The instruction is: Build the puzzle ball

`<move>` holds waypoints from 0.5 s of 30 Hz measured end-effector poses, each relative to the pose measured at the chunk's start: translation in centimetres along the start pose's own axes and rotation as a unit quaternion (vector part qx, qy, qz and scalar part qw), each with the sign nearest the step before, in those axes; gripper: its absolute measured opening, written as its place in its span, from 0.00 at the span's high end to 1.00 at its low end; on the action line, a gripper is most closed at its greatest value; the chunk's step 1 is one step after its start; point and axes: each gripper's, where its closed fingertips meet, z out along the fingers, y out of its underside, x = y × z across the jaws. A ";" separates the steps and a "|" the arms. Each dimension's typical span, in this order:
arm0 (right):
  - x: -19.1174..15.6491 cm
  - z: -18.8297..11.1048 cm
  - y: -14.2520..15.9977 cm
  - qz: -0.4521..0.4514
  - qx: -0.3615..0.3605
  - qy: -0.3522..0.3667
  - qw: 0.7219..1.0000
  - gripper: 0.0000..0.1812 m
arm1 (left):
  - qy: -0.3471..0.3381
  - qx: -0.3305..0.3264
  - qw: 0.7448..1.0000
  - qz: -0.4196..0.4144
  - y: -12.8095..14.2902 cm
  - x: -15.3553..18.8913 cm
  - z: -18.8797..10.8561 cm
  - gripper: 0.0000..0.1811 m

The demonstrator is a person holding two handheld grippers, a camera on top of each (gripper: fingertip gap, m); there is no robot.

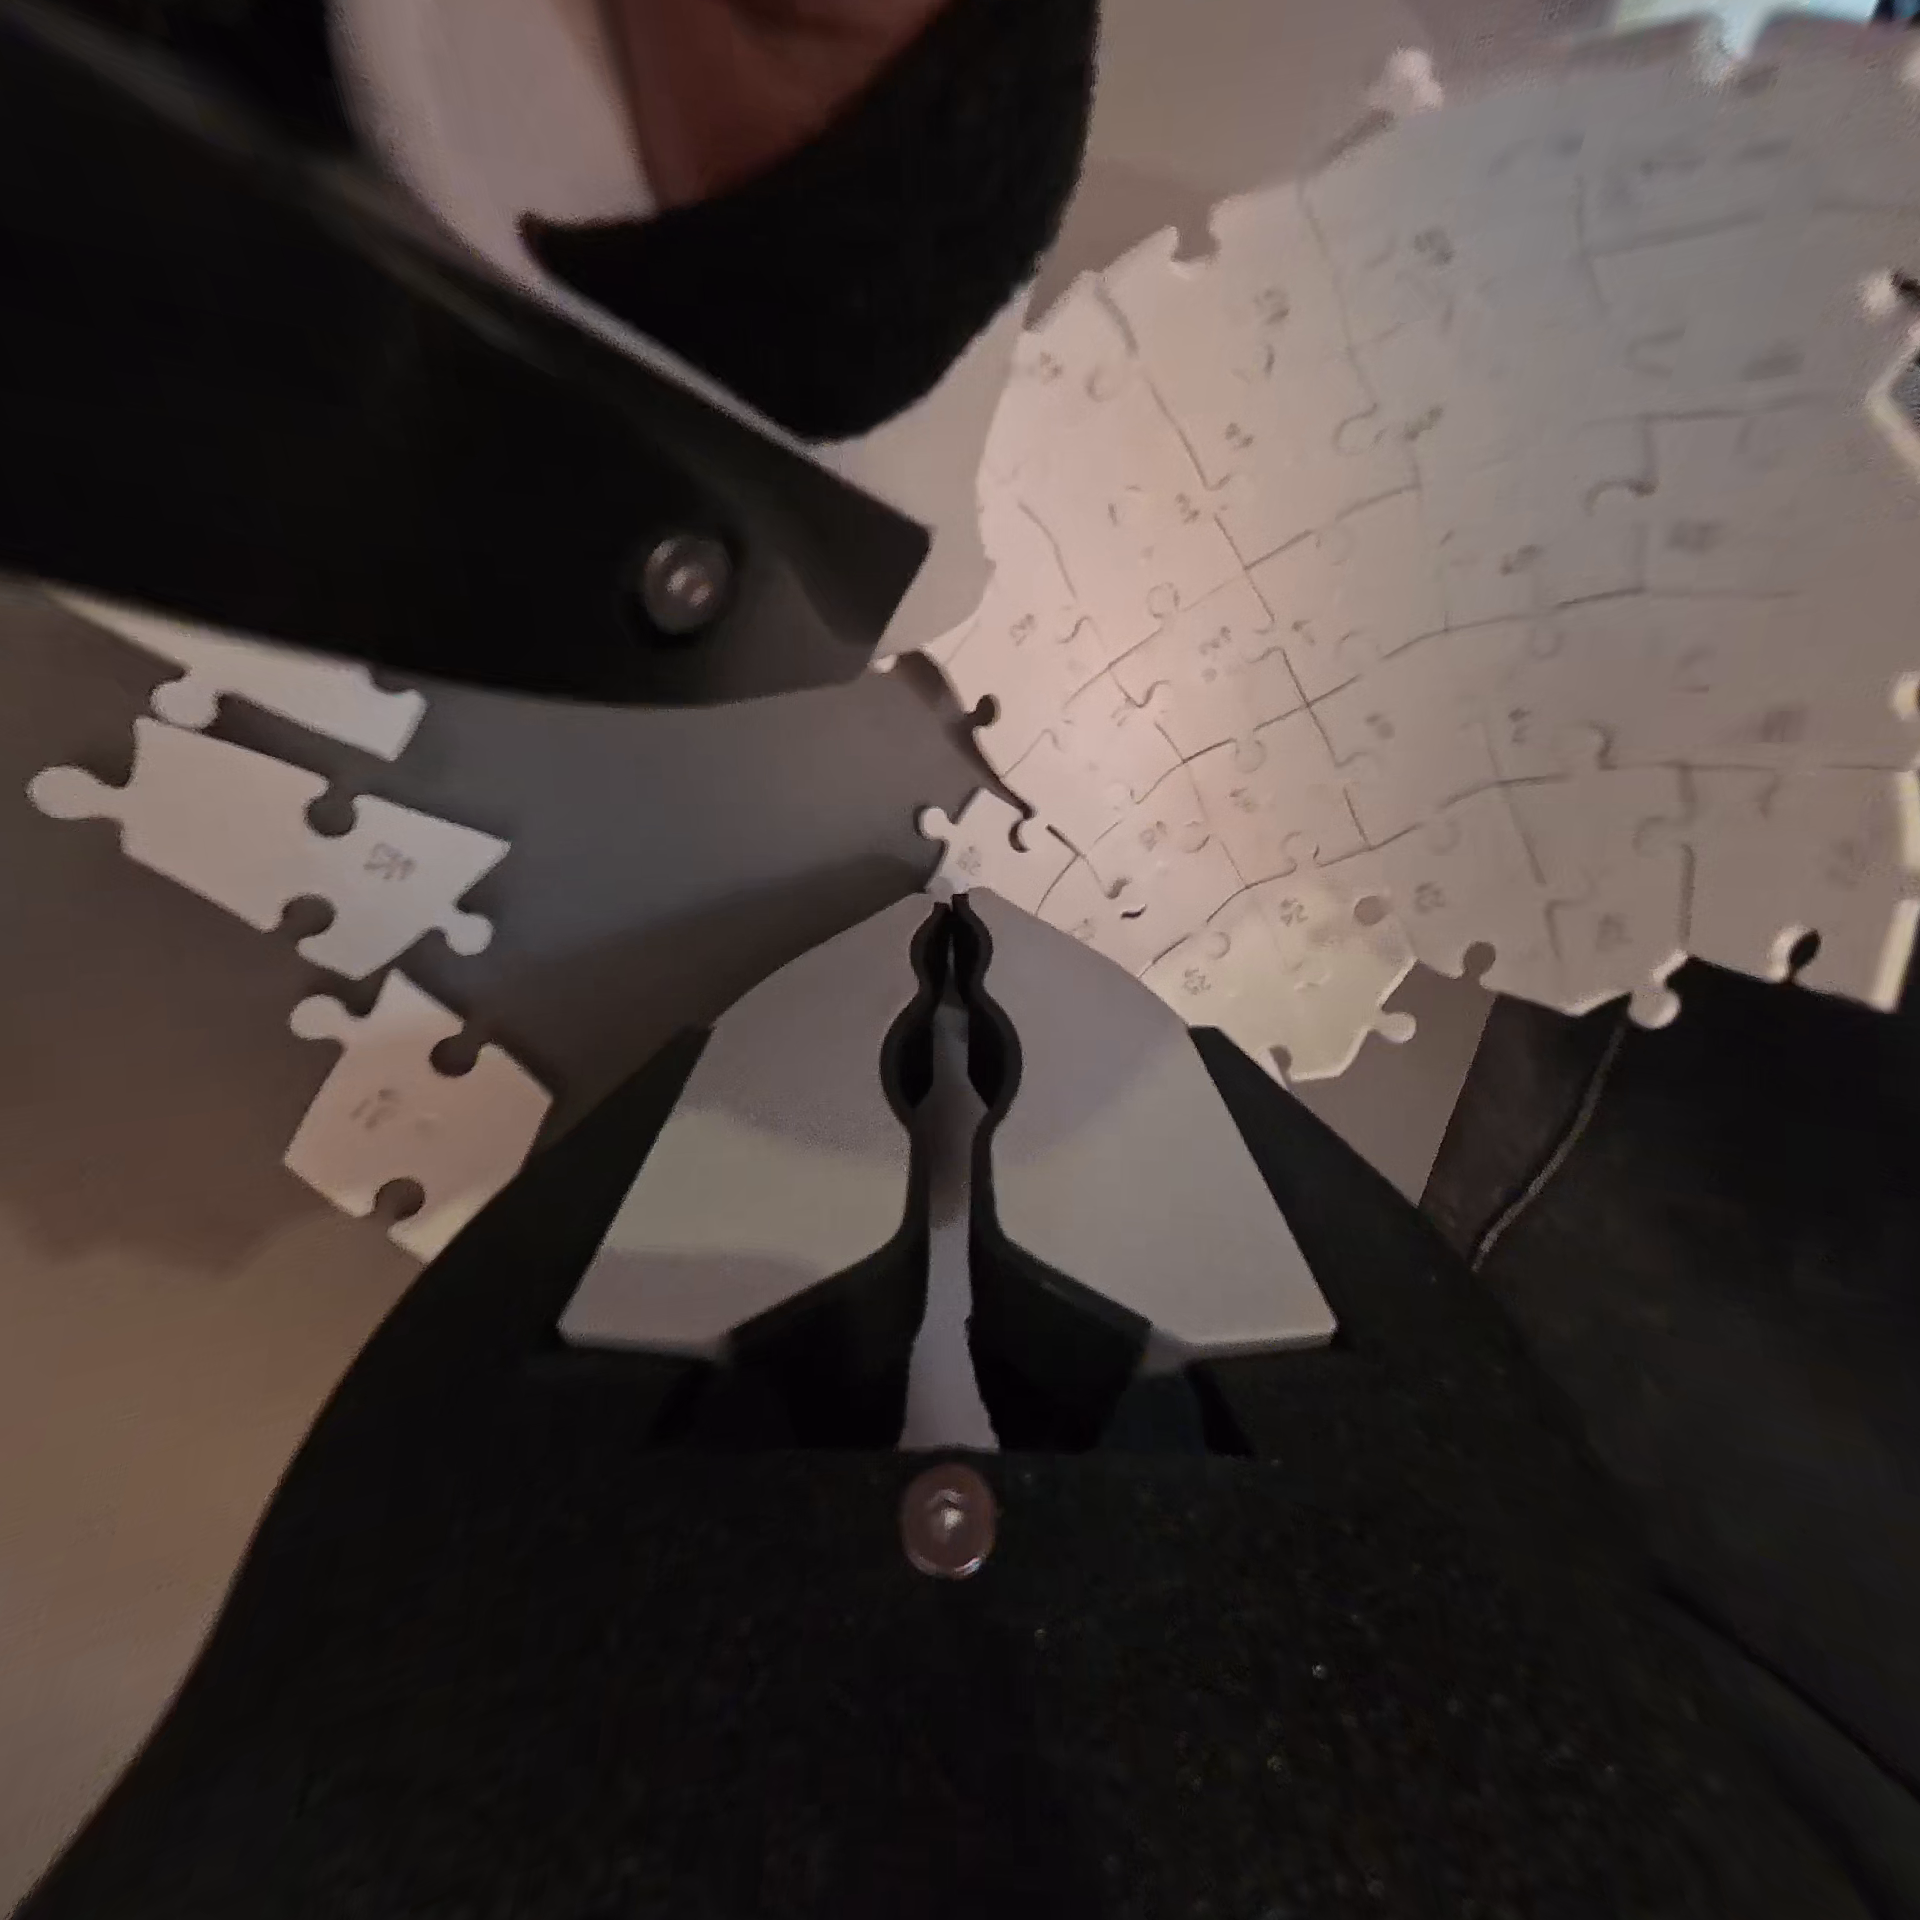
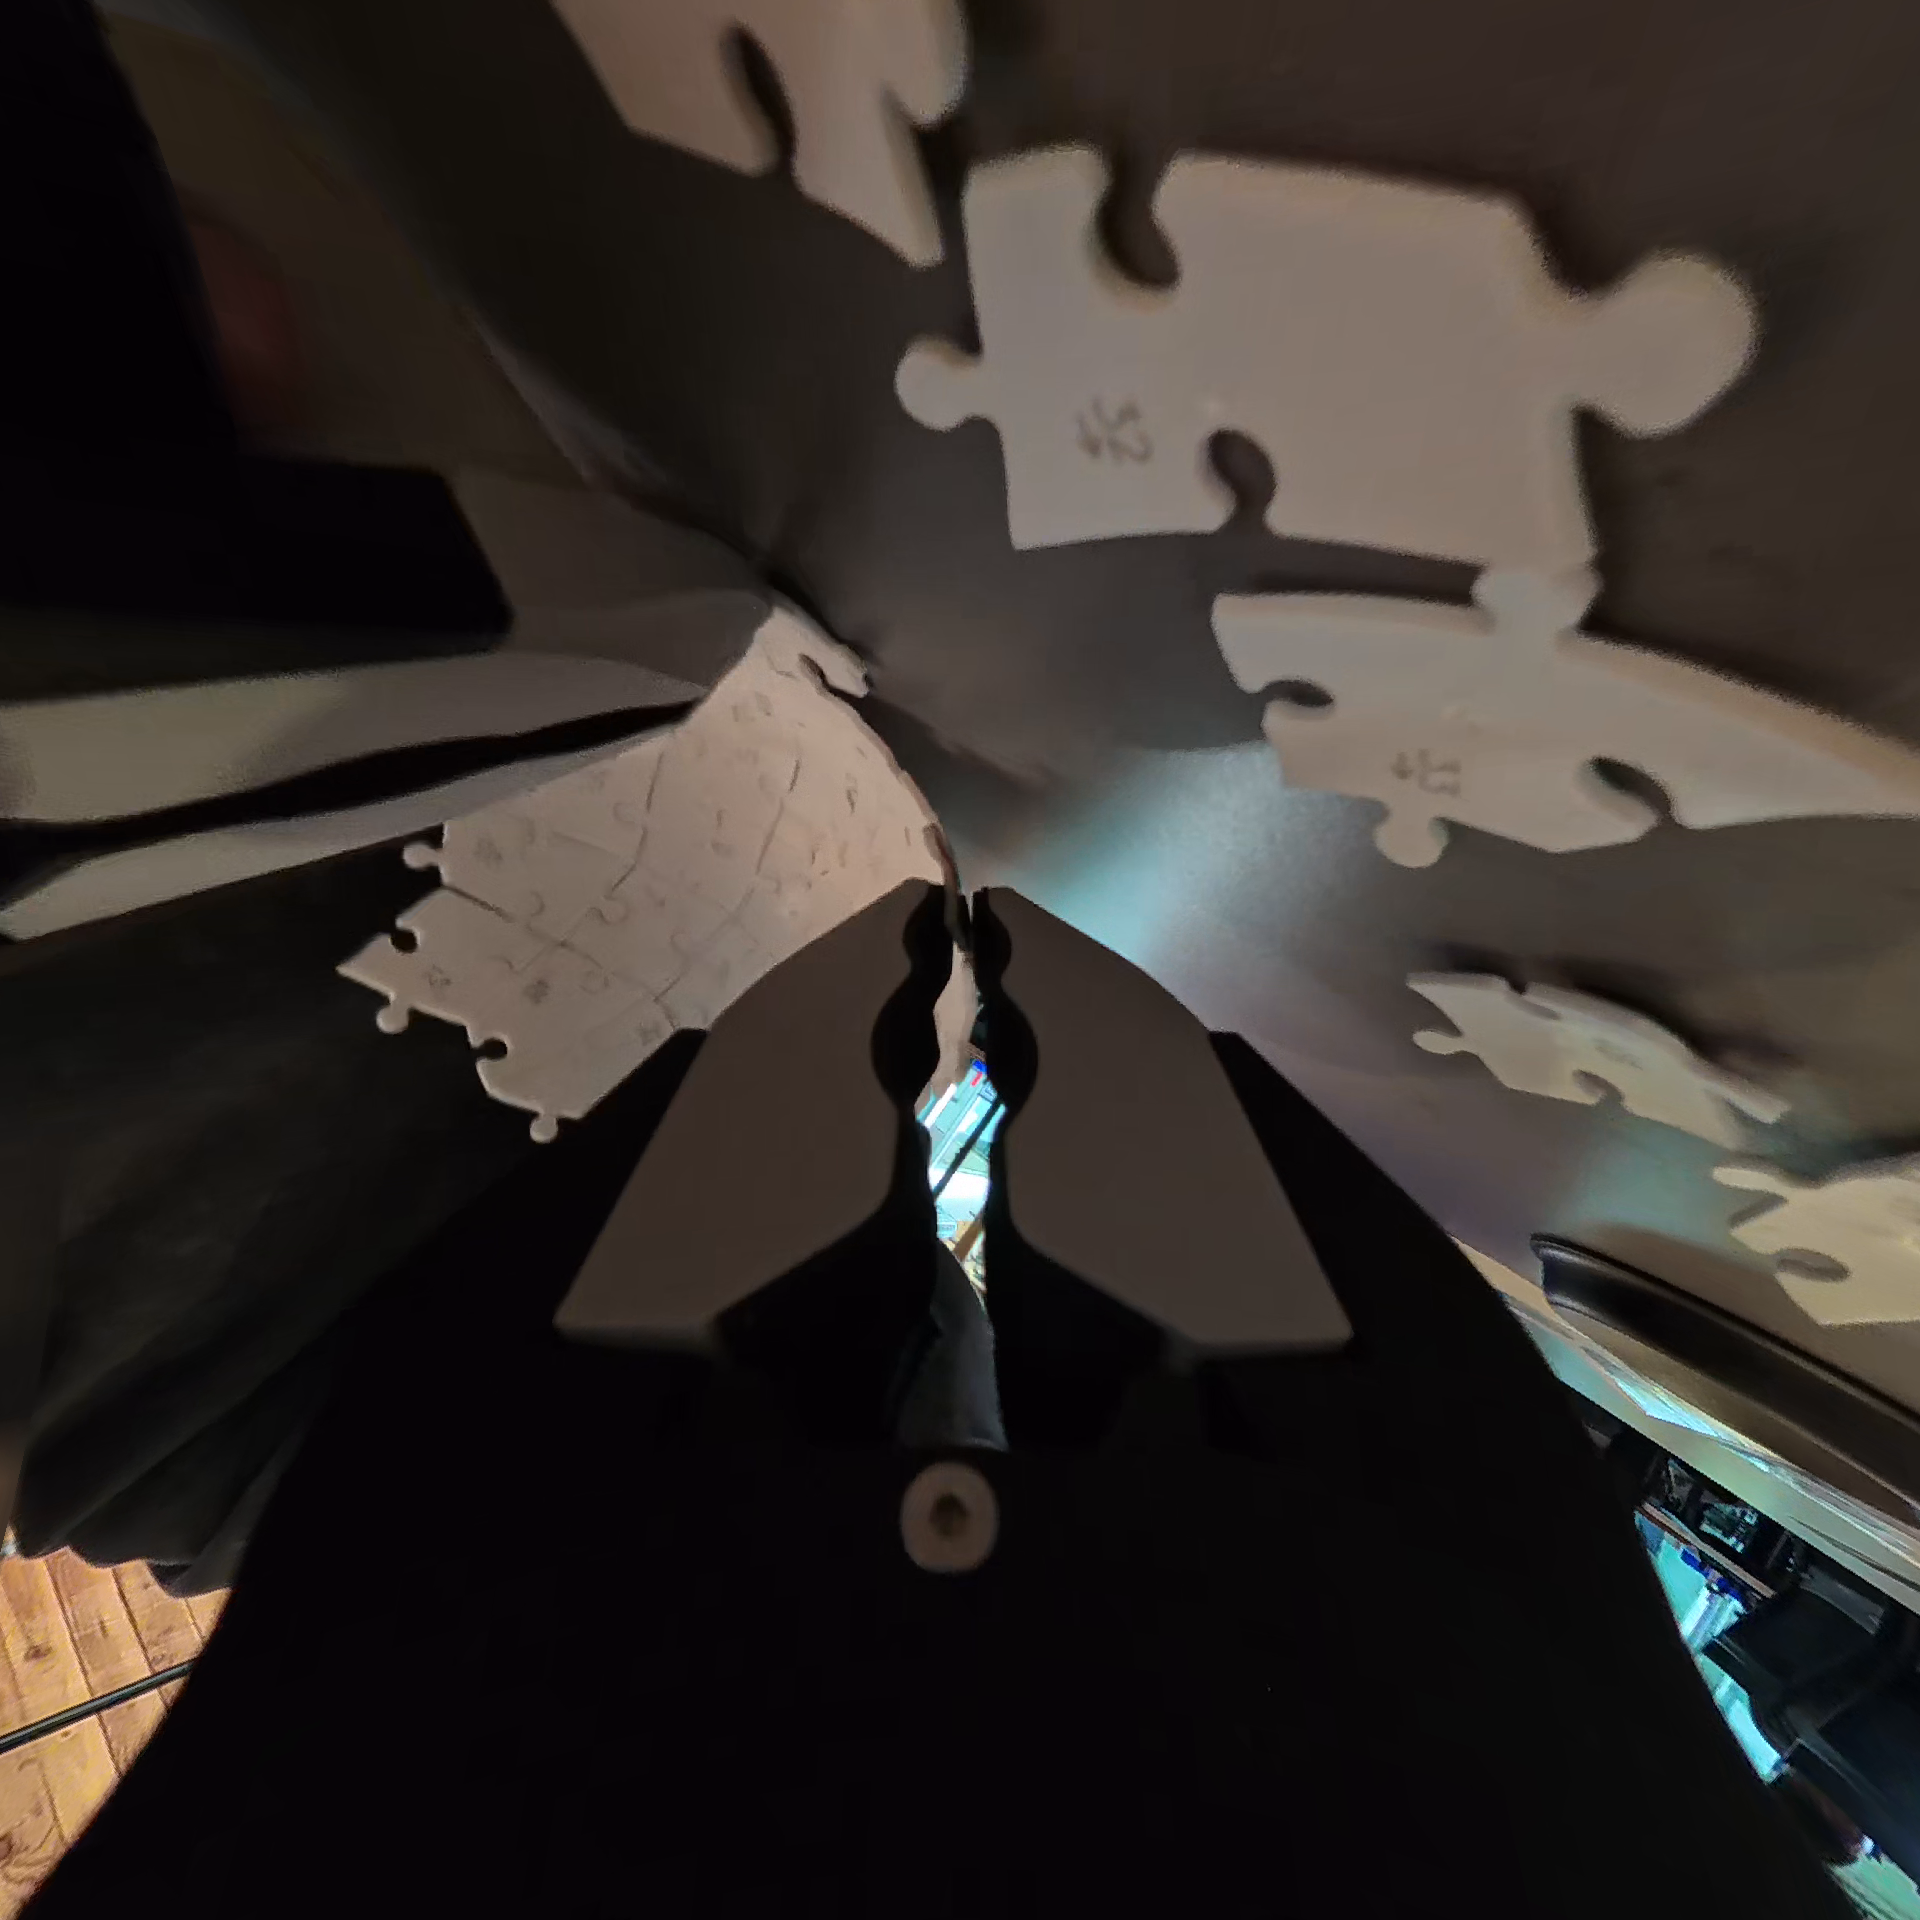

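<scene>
A: Nearest, the left gripper [image 1: 954, 906] has its jaws pinched shut at the rim of the half-built puzzle ball shell [image 1: 1455, 623]; it seems to clamp an edge piece there, though the contact itself is hard to see.

B: And the right gripper [image 2: 964, 896]?

A: Jaws nearly together at the same shell's edge; I cannot tell whether it grips anything.

B: Progress?

A: Roughly a curved cap is joined. Beyond the shell, loose pieces [image 1: 312, 842] lie on the grey table [image 1: 675, 810], so much remains, I judge.

B: Writing?

A: Small embossed marks on each piece's back; no brand visible.
</scene>
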 end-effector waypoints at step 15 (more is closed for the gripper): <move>0.7 0.4 -0.2 -0.007 0.001 0.006 1.000 0.98 | -0.004 -0.031 0.997 0.064 -1.4 1.8 0.9 1.00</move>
